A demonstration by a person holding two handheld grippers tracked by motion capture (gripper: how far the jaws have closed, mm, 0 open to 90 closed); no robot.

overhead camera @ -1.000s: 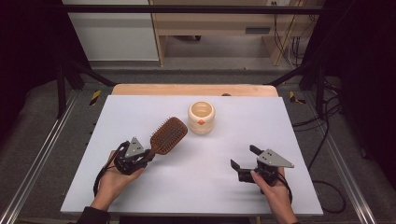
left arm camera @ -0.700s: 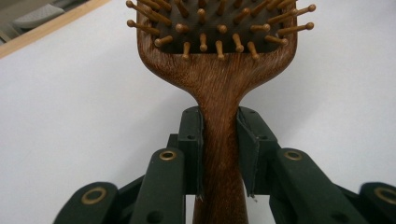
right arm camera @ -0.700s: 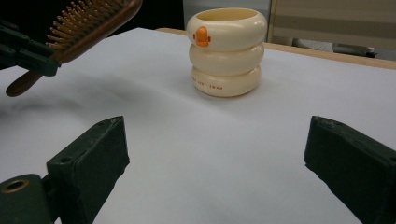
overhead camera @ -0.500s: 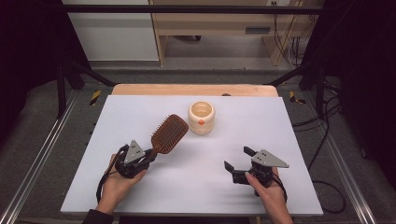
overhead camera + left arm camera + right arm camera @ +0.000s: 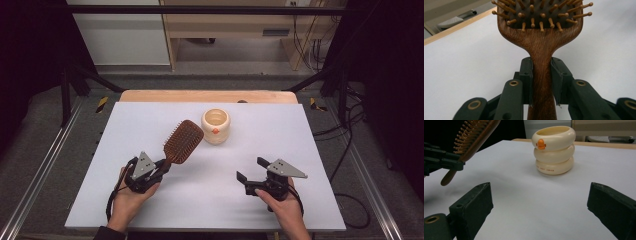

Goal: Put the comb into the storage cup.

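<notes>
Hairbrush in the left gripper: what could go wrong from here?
1. The left gripper clamps the hairbrush only on its narrow handle, with the wide head far out front, so it may pivot or slip.
2. The head hangs close to the cream holder, a stack of rounded rings; a swing could knock it over.
3. The right gripper is open with nothing between its jaws, so nothing steadies the holder.
</notes>
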